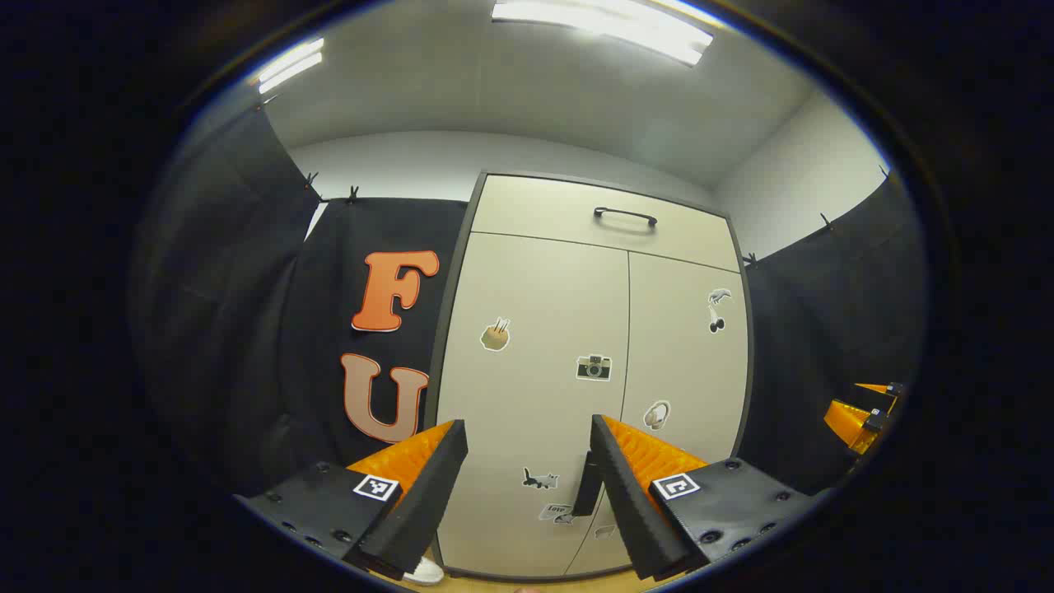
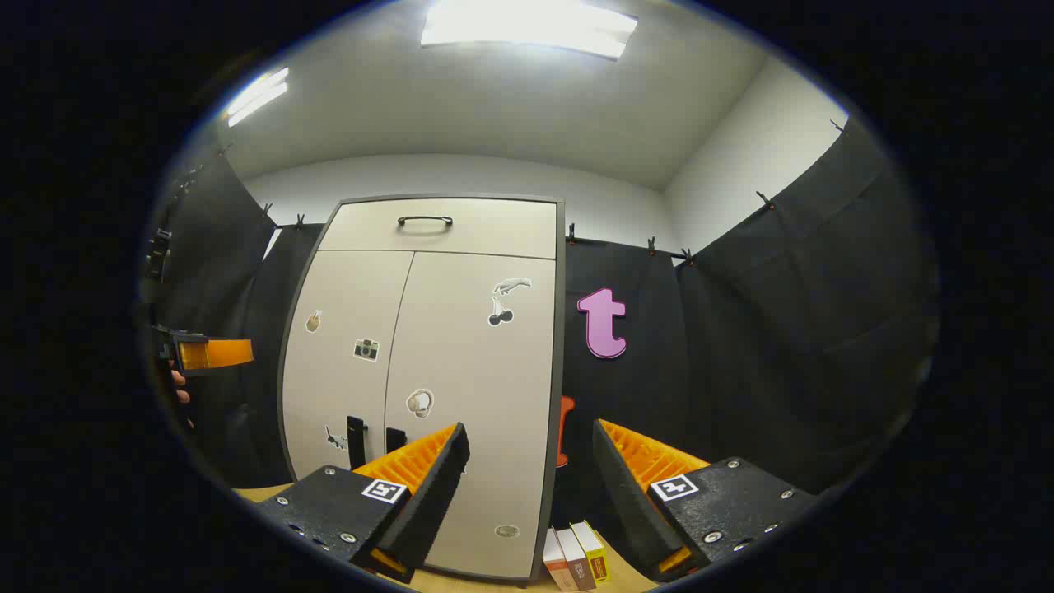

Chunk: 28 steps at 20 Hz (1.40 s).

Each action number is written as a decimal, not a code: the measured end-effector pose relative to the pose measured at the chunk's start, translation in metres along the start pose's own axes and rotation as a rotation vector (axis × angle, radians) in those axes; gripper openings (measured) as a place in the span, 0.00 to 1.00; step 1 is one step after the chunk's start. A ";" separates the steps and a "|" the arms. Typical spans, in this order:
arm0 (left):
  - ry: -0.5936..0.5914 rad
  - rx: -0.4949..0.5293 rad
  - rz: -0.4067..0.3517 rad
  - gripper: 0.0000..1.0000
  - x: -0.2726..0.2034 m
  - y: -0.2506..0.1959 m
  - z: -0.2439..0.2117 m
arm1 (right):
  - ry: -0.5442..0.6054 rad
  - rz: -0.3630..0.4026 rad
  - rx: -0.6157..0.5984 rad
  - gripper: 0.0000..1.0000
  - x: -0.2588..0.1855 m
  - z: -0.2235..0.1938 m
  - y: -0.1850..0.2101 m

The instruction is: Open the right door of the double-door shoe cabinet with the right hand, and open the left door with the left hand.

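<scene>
Task not started. Right door [image 2: 473, 395] and left door [image 2: 342, 362] are closed. Right tool [image 2: 527, 461] and left tool [image 1: 527, 461] are both released, well apart from cabinet.

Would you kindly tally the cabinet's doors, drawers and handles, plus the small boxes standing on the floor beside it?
Doors: 2 (left door, right door)
Drawers: 1 (top drawer)
Handles: 3 (drawer handle, left door handle, right door handle)
Boxes: 3 (boxes)
Total: 9
</scene>
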<state>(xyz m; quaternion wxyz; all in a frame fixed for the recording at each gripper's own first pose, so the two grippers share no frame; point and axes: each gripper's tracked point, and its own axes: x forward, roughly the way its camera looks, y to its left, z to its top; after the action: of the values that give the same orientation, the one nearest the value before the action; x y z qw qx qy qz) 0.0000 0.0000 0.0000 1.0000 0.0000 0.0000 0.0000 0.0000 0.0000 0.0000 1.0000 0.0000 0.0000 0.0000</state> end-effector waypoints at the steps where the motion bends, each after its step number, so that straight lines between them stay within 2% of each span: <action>1: 0.000 0.002 -0.003 0.95 -0.001 -0.001 0.002 | -0.003 0.001 0.004 0.93 0.000 0.003 -0.001; 5: 0.010 0.040 0.001 0.96 -0.004 -0.004 0.002 | -0.026 -0.005 0.010 0.94 0.000 0.010 -0.006; 14: 0.010 0.030 0.018 0.96 -0.005 -0.004 0.001 | 0.029 -0.011 -0.003 0.94 0.001 -0.007 -0.012; 15: 0.010 0.029 0.015 0.96 -0.004 -0.006 0.001 | 0.033 -0.009 -0.005 0.96 0.000 -0.008 -0.013; 16: 0.011 0.029 0.012 0.96 -0.003 -0.007 0.000 | 0.037 -0.011 -0.008 0.94 0.000 -0.009 -0.013; 19: 0.011 0.031 0.006 0.96 -0.002 -0.009 -0.001 | 0.049 -0.011 -0.011 0.94 0.001 -0.013 -0.012; 28: 0.024 0.029 0.018 0.96 -0.004 0.007 -0.015 | 0.116 0.004 0.023 0.94 0.010 -0.037 0.010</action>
<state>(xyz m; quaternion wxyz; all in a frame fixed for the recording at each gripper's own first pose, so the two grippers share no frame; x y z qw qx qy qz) -0.0040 0.0067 -0.0152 0.9998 0.0144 0.0118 0.0089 0.0098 0.0101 -0.0370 0.9982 0.0116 0.0581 0.0021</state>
